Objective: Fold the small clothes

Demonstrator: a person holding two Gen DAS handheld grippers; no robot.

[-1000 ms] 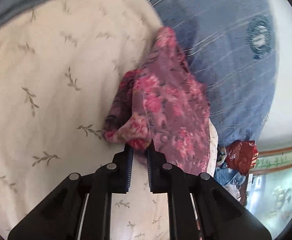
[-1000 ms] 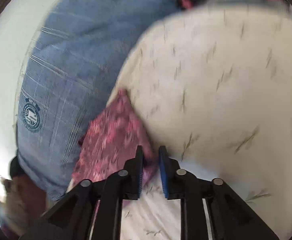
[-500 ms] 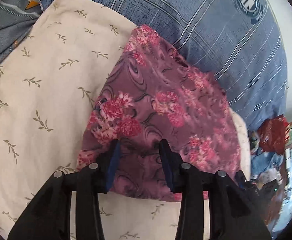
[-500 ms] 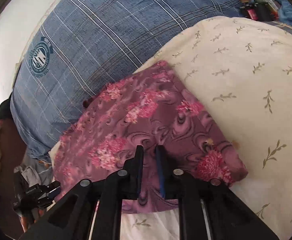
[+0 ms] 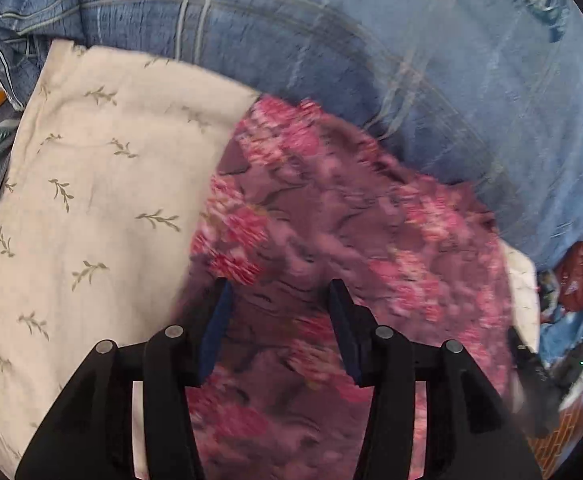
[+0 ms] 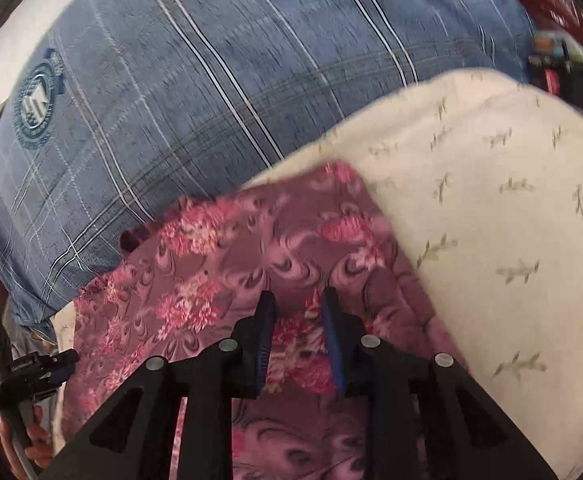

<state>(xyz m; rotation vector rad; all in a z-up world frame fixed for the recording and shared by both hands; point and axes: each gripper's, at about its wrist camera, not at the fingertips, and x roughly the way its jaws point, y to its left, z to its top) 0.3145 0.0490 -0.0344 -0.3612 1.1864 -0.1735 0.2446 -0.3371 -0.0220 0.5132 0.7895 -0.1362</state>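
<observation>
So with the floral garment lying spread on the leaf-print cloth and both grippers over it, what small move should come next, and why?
Probably lower the left gripper to pinch the near edge for a fold. The floral garment lies spread on the leaf-print cloth, its far edge reaching the blue plaid cover. Both pairs of jaws have just been opening; the right gripper also stands apart, neither pressing the fabric.

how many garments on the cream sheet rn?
1: the pink floral garment, spread on the cream leaf-print sheet against the blue plaid pillow, below both grippers. Anything under it would be hidden.
</observation>
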